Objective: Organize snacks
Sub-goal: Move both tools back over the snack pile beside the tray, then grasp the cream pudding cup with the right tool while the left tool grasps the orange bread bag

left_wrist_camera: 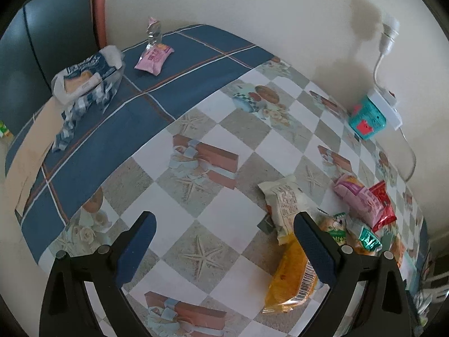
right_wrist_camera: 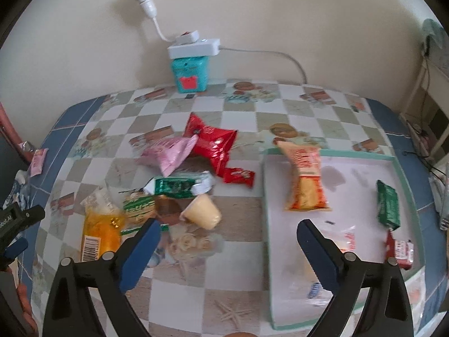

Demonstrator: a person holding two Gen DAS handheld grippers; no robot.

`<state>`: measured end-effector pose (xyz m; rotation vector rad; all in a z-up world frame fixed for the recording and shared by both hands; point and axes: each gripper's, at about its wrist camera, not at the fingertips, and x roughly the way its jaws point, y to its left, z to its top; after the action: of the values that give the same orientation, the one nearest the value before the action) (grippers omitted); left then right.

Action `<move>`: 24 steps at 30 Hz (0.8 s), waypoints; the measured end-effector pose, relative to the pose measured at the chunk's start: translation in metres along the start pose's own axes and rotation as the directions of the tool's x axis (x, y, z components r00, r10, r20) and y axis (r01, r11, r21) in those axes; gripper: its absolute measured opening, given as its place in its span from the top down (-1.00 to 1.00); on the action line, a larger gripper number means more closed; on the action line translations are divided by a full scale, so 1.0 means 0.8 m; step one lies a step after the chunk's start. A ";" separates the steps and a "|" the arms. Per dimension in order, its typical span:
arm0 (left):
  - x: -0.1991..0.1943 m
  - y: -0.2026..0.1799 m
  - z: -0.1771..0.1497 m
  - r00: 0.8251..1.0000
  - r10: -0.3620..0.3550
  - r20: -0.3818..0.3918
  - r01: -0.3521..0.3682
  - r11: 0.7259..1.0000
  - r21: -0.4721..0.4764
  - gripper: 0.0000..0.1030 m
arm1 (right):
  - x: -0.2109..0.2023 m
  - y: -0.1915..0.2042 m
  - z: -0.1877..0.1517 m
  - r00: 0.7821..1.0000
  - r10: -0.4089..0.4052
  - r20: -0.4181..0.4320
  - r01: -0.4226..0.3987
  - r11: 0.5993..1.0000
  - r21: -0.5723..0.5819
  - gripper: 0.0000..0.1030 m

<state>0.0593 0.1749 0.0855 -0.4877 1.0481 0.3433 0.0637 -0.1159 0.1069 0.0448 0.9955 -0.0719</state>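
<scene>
- Snacks lie in a loose heap on the glossy checkered tablecloth (right_wrist_camera: 241,210), left of a shallow rectangular tray (right_wrist_camera: 408,168) with a mint-green rim and a smooth pale floor.
- Within the heap: a crinkled red foil bag (right_wrist_camera: 214,141), a soft pink packet (right_wrist_camera: 168,154) overlapping its left edge, a small red wrapper (right_wrist_camera: 238,175) just beside the red bag, a green-and-white sachet (right_wrist_camera: 179,186), a pale yellow cup-shaped tub (right_wrist_camera: 203,214) tipped on its side, and a shiny orange packet (right_wrist_camera: 99,233) with a barcode at its near end.
- Inside the tray: a long orange chip bag (right_wrist_camera: 306,179) pinched at the top, leaning over the far rim; a flat dark green packet (right_wrist_camera: 388,206) near the right wall; a small red-and-white packet (right_wrist_camera: 400,250) near it; and a clear plastic wrapper (right_wrist_camera: 346,241) partly hidden behind the right gripper's finger.
- Right gripper (right_wrist_camera: 227,251) hovers above the table with its blue-padded fingers spread wide, holding nothing.
- Left gripper (left_wrist_camera: 224,248) is likewise wide open and empty; its right finger overlaps the orange packet (left_wrist_camera: 291,278) and a cream packet (left_wrist_camera: 283,206) in view.
- At the far blue plaid end of the cloth lie a crumpled blue-and-white bag (left_wrist_camera: 87,75) and another pink packet (left_wrist_camera: 154,57).
- A teal box (right_wrist_camera: 190,74) stands by the wall with a white power strip (right_wrist_camera: 193,46) on top.
</scene>
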 end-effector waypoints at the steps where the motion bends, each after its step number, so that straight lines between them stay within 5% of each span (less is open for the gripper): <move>1: 0.000 0.001 0.000 1.000 -0.003 0.002 0.003 1.000 -0.003 -0.91 | 0.005 0.002 -0.002 1.000 0.012 -0.009 -0.012 1.000 -0.001 -0.84; 7: 0.009 -0.012 -0.003 1.000 -0.021 -0.007 0.022 0.999 0.044 -0.91 | 0.022 0.008 -0.009 0.999 0.043 -0.032 -0.043 0.999 0.002 -0.73; 15: 0.038 -0.039 -0.017 0.987 -0.071 -0.143 0.083 0.993 0.081 -0.91 | 0.038 0.011 -0.010 0.996 0.078 -0.044 -0.078 0.997 0.006 -0.57; 24: 0.050 -0.074 -0.031 0.974 -0.102 -0.202 0.133 0.980 0.146 -0.91 | 0.062 0.014 -0.003 0.993 0.102 -0.066 -0.102 0.995 0.004 -0.48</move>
<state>0.0889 0.1133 0.0530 -0.4440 1.2186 0.1067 0.0895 -0.1064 0.0644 0.0996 1.0574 0.0230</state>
